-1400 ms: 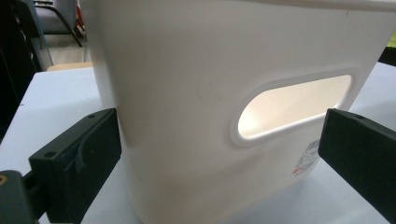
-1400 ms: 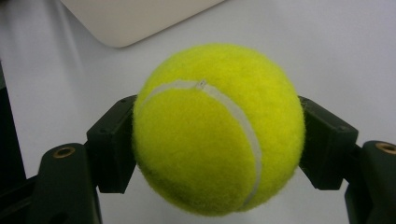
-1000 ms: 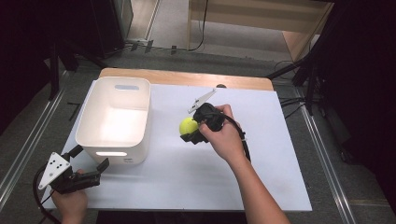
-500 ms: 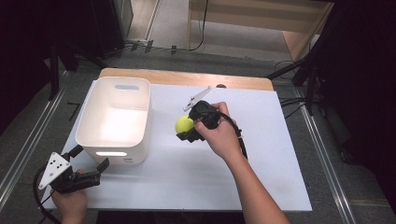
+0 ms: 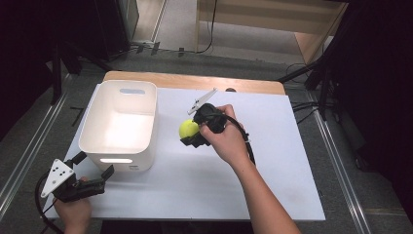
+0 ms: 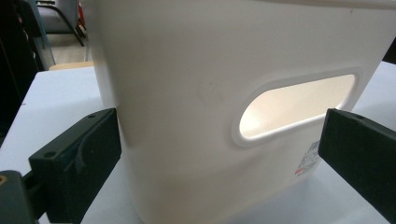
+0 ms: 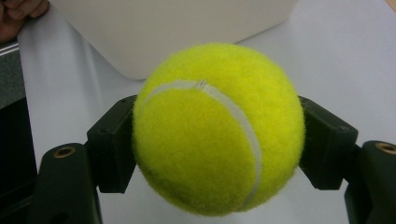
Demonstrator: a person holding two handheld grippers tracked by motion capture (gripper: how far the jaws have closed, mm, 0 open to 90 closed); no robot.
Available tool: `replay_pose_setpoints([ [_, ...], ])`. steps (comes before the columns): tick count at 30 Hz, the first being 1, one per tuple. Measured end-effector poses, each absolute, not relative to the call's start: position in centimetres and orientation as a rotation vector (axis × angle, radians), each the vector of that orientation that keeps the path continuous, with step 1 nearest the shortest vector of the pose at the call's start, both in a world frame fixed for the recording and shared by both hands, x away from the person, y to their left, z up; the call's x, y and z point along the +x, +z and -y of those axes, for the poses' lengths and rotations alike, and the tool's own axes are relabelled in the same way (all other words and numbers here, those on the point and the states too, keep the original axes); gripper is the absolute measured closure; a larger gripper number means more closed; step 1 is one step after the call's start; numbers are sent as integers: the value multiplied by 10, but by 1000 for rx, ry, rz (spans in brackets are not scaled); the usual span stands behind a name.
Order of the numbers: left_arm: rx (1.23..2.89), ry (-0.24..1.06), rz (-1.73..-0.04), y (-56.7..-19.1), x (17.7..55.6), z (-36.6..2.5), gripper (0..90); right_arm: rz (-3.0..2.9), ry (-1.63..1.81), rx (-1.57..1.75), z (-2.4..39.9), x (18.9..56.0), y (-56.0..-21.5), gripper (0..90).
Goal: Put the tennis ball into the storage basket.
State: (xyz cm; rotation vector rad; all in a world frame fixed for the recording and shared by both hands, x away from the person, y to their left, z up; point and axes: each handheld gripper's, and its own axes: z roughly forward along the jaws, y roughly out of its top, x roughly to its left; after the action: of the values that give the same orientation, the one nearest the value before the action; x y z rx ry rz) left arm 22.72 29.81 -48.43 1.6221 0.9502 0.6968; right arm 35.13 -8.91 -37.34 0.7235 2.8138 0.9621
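A yellow tennis ball [image 5: 187, 129] is held just above the white table, to the right of an empty white bin [image 5: 117, 129]. My right gripper [image 5: 191, 132] is shut on it; in the right gripper view the ball [image 7: 217, 130] sits between both jaws with the bin's wall [image 7: 163, 28] beyond. My left gripper [image 5: 94, 164] rests at the table's near left corner, open, pointing at the bin's near end. In the left gripper view its jaws stand wide apart on either side of the bin wall [image 6: 187, 93] and its handle slot [image 6: 294, 105].
The white tabletop [image 5: 272, 146] has a wooden strip [image 5: 195, 83] along its far edge. Metal rails run along both sides on the floor. Cables [image 5: 302, 109] lie off the right edge. A black cable trails from the right gripper along the forearm.
My right gripper has carried the ball a little to the left, toward the bin. The left gripper has stayed put.
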Motion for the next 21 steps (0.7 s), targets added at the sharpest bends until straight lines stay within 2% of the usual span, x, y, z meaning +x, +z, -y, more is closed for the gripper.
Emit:
replay_pose_setpoints([
  [21, 1620, 688, -953, -484, 227, -299, 0, -2832, 974, 650, 61, 356, -364, 234],
])
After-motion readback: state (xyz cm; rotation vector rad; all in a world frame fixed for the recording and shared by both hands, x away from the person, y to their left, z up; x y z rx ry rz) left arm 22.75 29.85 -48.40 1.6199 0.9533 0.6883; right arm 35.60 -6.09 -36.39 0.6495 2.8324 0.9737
